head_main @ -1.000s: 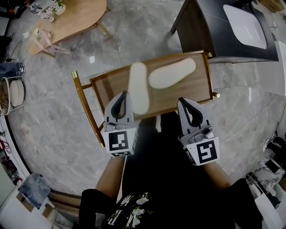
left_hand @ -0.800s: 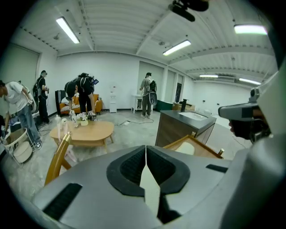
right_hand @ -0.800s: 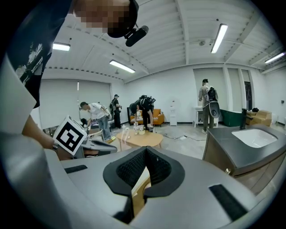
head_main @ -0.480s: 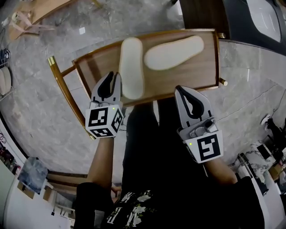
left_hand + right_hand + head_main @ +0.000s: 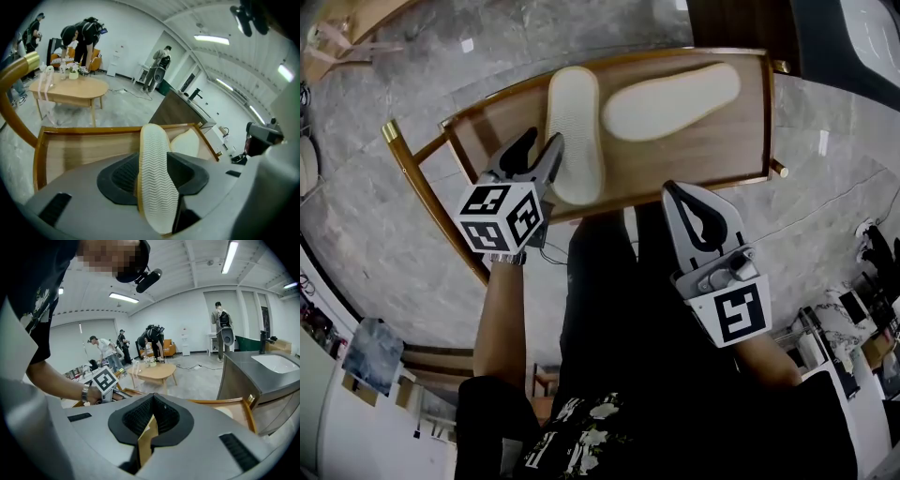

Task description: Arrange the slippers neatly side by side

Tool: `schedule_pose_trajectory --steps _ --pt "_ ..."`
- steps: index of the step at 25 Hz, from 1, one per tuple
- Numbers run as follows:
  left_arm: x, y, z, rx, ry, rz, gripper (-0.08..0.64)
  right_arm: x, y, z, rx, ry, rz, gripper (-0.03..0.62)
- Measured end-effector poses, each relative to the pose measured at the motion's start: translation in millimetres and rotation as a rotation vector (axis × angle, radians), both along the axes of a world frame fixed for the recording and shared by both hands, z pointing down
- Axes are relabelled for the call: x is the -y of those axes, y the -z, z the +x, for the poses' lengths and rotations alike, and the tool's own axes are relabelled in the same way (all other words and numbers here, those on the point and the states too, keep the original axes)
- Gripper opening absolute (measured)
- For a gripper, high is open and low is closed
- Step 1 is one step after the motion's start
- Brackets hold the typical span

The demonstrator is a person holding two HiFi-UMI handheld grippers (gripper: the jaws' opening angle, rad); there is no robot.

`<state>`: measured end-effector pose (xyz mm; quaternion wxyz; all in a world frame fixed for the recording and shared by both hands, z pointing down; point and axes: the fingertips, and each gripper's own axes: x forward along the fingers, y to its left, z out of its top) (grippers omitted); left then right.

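**Two slippers on the table; left gripper open about one, right gripper shut and empty**

Count of slippers: two, both pale and lying sole up on the wooden table (image 5: 712, 155), which has a raised rim.

The near slipper (image 5: 574, 131) lies lengthwise, pointing away from the person, toward the table's left half. The far slipper (image 5: 673, 101) lies at a slant to its right, its nearer end just beside the first one's far end. The two form an angle and are not side by side.

Count of grippers: two, one in each hand.

The left gripper (image 5: 544, 139) points down at the near end of the near slipper. Its jaws have just been opening and stand wide, with that end of the slipper between them. The left gripper view shows the ribbed sole running up between the pads, with a dark gap on the right side, so no firm grip is evident.

The right gripper (image 5: 673, 187) hangs at the table's near edge, well apart from both slippers. Its jaws are closed together with nothing held.

Beyond, a separate oval wooden table (image 5: 70, 89) stands on the grey floor with several people nearby.
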<state>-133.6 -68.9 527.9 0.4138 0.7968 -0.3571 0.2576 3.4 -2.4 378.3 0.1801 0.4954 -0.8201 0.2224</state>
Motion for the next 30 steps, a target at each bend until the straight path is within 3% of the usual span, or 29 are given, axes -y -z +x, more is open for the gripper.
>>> schedule_pose_trajectory --steps 4,9,16,18,21,27,30 --pt "-1 -12 7 -0.061 -0.062 -0.111 0.204 0 -5 -2 0.004 0.004 -0.014 -0.006" --pt "2 -28 4 -0.017 -0.118 -0.157 0.23 2 -10 -2 0.015 -0.007 -0.023 -0.007" --pt "-8 -43 17 -0.068 -0.203 -0.283 0.232 3 -15 4 0.009 -0.02 -0.035 -0.006" --pt "-10 -40 21 -0.073 -0.227 -0.272 0.133 4 -16 5 0.01 -0.021 -0.035 -0.007" --pt "-9 -28 24 -0.097 -0.222 -0.228 0.08 5 -15 4 0.012 -0.017 -0.029 -0.007" --pt "-9 3 21 -0.139 -0.186 -0.137 0.046 2 -10 1 0.014 -0.008 -0.01 -0.006" --pt "-1 29 17 -0.103 -0.194 0.0 0.04 -1 -7 0 0.012 -0.005 -0.002 -0.007"
